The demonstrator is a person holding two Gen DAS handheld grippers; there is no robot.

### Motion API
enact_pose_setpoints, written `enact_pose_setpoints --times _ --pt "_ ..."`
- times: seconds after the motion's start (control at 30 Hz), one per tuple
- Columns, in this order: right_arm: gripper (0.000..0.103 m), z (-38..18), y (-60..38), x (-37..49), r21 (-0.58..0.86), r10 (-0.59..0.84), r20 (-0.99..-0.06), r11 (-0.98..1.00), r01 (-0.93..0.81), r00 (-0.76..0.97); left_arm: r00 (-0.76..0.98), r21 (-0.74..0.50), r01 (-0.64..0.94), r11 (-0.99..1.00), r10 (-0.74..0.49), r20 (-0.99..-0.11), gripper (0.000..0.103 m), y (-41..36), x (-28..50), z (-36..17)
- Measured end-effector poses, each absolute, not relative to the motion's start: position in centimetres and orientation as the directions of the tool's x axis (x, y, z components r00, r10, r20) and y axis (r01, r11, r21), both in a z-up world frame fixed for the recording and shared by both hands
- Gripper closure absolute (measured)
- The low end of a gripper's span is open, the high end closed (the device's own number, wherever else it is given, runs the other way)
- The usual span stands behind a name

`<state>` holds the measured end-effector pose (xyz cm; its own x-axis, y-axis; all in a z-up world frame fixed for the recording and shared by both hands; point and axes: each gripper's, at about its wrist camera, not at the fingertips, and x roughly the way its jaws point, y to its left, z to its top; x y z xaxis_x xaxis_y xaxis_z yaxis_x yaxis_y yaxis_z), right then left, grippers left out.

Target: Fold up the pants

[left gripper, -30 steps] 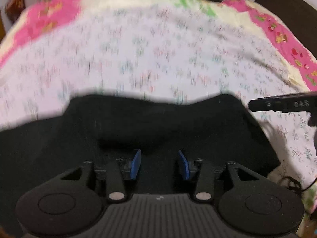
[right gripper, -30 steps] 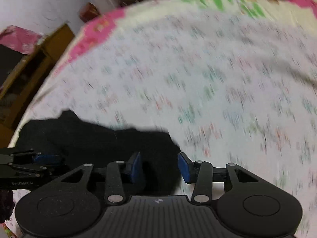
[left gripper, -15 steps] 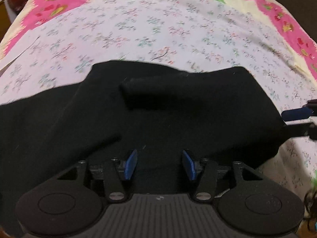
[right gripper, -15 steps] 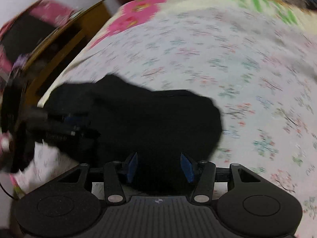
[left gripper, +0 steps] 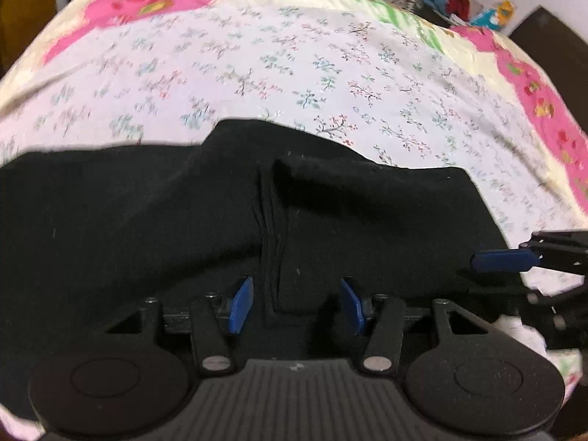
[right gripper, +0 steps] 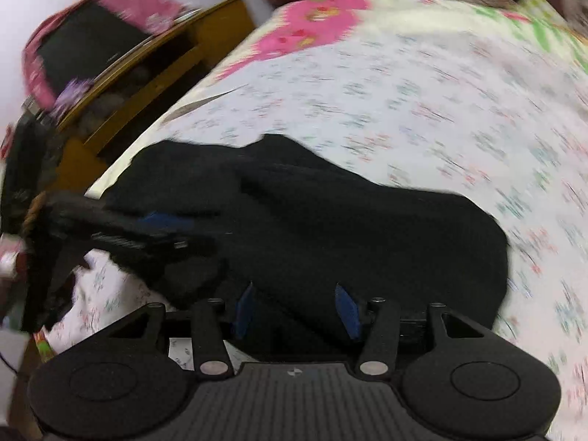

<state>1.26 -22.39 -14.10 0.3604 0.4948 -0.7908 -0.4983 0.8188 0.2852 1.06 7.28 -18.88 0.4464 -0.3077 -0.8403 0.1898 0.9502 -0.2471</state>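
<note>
On the bed (left gripper: 330, 73), black pants (left gripper: 147, 220) lie bunched. Both hand-held grippers, left (left gripper: 297, 303) and right (right gripper: 297, 308), have just been opening, gripping nothing; that ridge could crease the fold.

Beyond the black pants (left gripper: 228, 213) the flowered bed sheet (left gripper: 294, 73) lies open and flat. A wooden shelf (right gripper: 147, 70) stands just beside the bed's left edge, and clutter (left gripper: 459, 3) lines the far end.

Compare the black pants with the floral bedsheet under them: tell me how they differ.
The pants are plain black; the bedsheet is white with small flower sprigs and pink borders. The pants lie bunched with folds; the bedsheet is spread mostly flat. The pants cover only part of the bedsheet. Both are soft cloth.
</note>
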Motion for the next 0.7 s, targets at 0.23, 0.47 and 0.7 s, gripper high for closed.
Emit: enact_pose_setpoints --times 0.23,0.47,0.7 --pt "0.065 -15.0 -19.8 1.7 0.243 0.492 -0.808 0.781 -0.576 0.325 0.477 -0.175 0.193 0.966 -0.248 -0.843 0.044 5.8 0.2 -19.7" --pt "0.062 -15.6 -20.0 2.3 0.268 0.488 -0.821 0.789 -0.553 0.298 0.459 -0.222 0.186 0.957 -0.285 -0.842 0.044 5.6 0.6 -19.8" --pt "0.062 -15.6 -20.1 2.1 0.272 0.492 -0.816 0.79 -0.55 0.303 0.463 -0.207 0.148 0.967 -0.253 -0.85 0.044 5.7 0.8 -20.1"
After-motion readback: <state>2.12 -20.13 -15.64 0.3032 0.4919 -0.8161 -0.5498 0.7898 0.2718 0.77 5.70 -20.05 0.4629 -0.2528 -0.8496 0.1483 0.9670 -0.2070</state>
